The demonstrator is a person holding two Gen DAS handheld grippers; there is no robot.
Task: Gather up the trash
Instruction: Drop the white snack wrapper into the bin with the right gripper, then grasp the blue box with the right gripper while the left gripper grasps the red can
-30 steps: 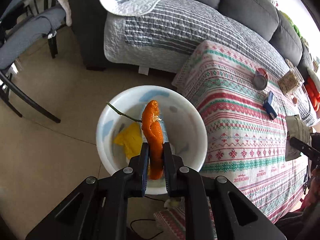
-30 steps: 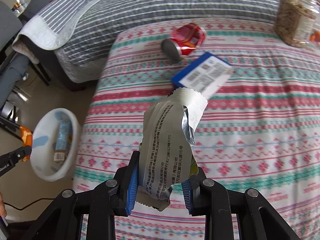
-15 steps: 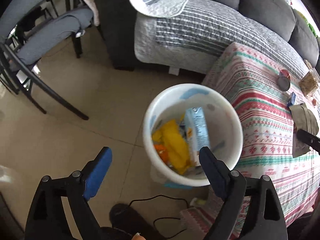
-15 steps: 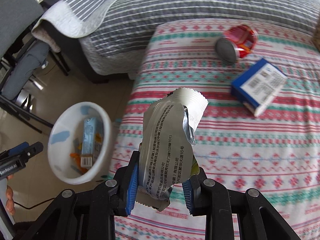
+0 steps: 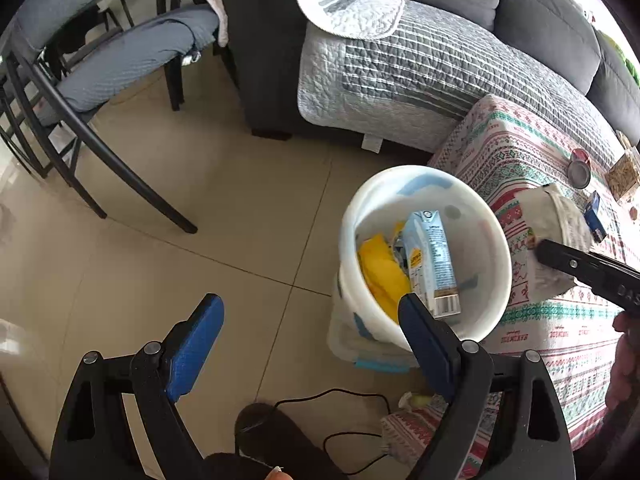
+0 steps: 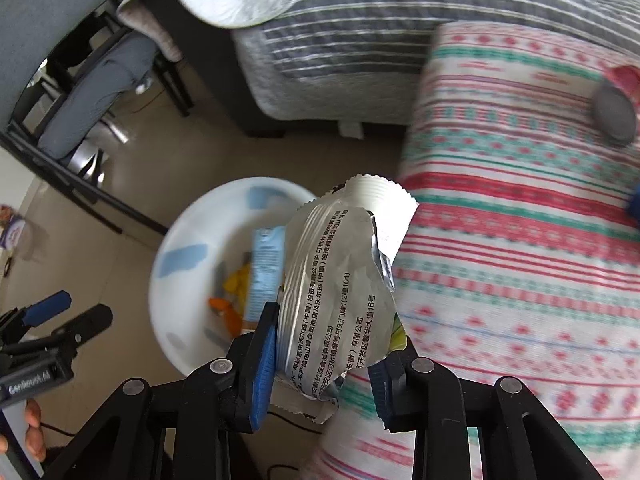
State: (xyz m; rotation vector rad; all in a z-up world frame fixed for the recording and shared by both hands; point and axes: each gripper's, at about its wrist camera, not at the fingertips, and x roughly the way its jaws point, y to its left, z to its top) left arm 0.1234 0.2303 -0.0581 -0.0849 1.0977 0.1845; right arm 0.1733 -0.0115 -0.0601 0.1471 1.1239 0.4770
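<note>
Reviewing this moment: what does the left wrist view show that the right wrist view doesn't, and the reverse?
Only the left wrist view: the left gripper with jaws wide and empty, the jar of snacks, the sofa's dark back cushions.

Only the right wrist view: the printed face of the silver wrapper, the right gripper clamping it, its jaws just easing, and the orange peel in the bin.

Both: the white bin, blue carton, red can, patterned tablecloth.

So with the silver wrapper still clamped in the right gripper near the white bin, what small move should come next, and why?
Probably carry the right gripper a little further left, so the silver wrapper hangs fully over the white bin, then open. The wrapper still straddles the bin's rim and the tablecloth edge. The left gripper is open and empty, already clear of the bin mouth.
</note>
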